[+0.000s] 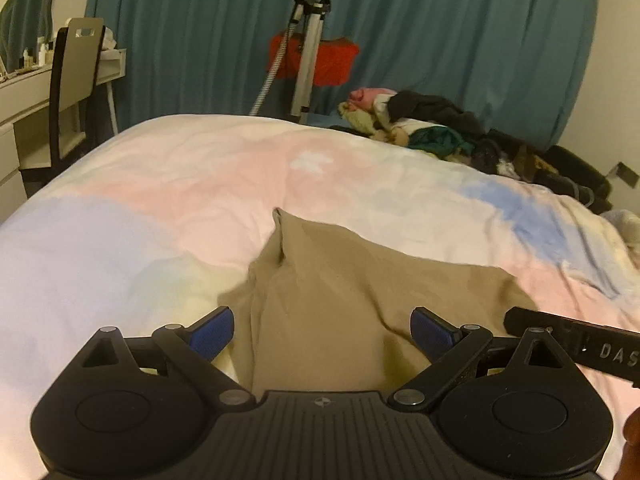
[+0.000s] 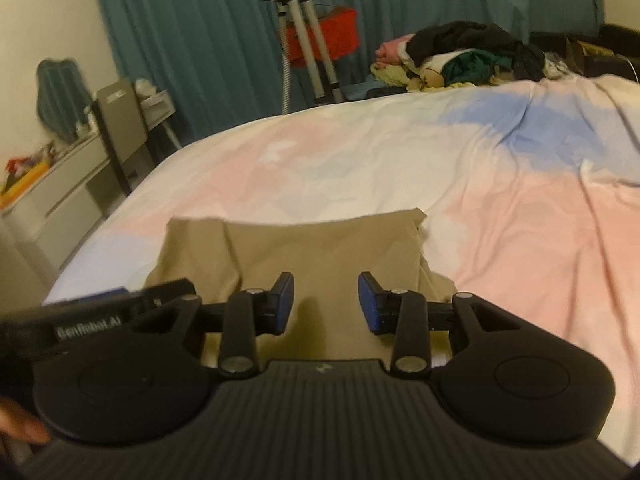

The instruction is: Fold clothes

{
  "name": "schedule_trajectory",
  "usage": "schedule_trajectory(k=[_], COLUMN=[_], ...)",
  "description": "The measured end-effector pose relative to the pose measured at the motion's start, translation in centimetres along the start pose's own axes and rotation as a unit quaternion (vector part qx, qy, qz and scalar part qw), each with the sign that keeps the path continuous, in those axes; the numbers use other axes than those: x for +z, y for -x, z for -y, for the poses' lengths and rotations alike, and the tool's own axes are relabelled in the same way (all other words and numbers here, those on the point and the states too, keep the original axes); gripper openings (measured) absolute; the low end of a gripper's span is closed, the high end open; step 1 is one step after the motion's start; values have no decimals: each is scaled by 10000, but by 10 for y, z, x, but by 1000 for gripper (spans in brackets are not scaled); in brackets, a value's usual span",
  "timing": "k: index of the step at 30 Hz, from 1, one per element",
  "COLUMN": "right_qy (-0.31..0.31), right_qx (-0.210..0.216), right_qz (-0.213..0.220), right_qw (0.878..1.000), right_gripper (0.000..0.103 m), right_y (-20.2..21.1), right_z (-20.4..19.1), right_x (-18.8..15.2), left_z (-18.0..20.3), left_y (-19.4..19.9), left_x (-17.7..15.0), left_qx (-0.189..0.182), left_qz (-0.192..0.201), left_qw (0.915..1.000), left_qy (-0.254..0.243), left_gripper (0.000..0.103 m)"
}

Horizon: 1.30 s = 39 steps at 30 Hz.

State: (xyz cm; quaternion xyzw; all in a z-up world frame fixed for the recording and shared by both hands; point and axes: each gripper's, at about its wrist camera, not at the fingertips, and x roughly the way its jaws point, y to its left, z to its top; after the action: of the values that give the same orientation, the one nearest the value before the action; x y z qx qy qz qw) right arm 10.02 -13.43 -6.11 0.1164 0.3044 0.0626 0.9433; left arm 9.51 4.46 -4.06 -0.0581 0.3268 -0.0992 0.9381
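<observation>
A tan garment (image 1: 320, 280) lies partly folded on the pastel bedspread (image 1: 160, 200), with one corner pointing away from me. My left gripper (image 1: 323, 332) hovers over its near edge, its blue pads (image 1: 212, 332) spread wide with only cloth below them. In the right wrist view the same tan garment (image 2: 288, 248) shows a straight far edge. My right gripper (image 2: 326, 304) sits over its near part, jaws partly apart and nothing pinched between them. Each gripper shows in the other's view: the right gripper (image 1: 580, 348) and the left gripper (image 2: 100, 312) stand side by side.
A pile of mixed clothes (image 1: 432, 128) sits at the bed's far right corner. A metal stand (image 1: 304, 60) with a red item (image 1: 320, 60) rises before the teal curtain (image 1: 460, 40). A white desk (image 1: 24, 96) and chair (image 1: 76, 80) stand left of the bed.
</observation>
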Motion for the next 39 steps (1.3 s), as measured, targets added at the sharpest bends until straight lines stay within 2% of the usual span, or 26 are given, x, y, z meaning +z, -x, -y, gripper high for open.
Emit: schedule_trajectory(k=[4, 7, 11, 14, 19, 23, 27, 32, 34, 36, 39], right_qy=[206, 26, 68, -63, -159, -195, -286, -371, -393, -414, -439], right_qx=[108, 81, -37, 11, 37, 22, 30, 16, 7, 0, -9], right_qz=[-45, -158, -623, -675, -667, -667, -670, -652, -654, -655, -649], right_qw=[9997, 9998, 9980, 9977, 9976, 9976, 9973, 9972, 9971, 9970, 9969], right_gripper=[39, 39, 37, 37, 37, 37, 37, 37, 37, 37, 37], right_y=[23, 22, -3, -7, -5, -3, -3, -2, -2, -3, -4], right_z=[-1, 4, 9, 13, 15, 15, 17, 18, 18, 17, 18], right_x=[-3, -11, -25, -27, -28, -28, -29, -30, -29, -29, -30], left_z=[4, 8, 11, 5, -6, -9, -6, 0, -5, -14, -33], left_y=[24, 27, 8, -3, 15, 48, 70, 59, 45, 28, 7], left_x=[-12, -20, -28, -36, -34, -28, -36, -54, -60, -66, -72], left_qx=[-54, 7, 221, 259, 68, -469, -1141, -1641, -1660, -1498, -1271], left_qz=[-37, -50, -359, -620, -639, -480, -578, -1218, -1481, -1672, -1640], left_qw=[9999, 10000, 9990, 9977, 9970, 9945, 9872, 9709, 9637, 9588, 9503], left_qy=[-77, -21, -157, -1, 441, 802, 955, 1250, 1472, 1742, 2320], left_gripper=[96, 96, 96, 96, 96, 96, 97, 97, 97, 96, 94])
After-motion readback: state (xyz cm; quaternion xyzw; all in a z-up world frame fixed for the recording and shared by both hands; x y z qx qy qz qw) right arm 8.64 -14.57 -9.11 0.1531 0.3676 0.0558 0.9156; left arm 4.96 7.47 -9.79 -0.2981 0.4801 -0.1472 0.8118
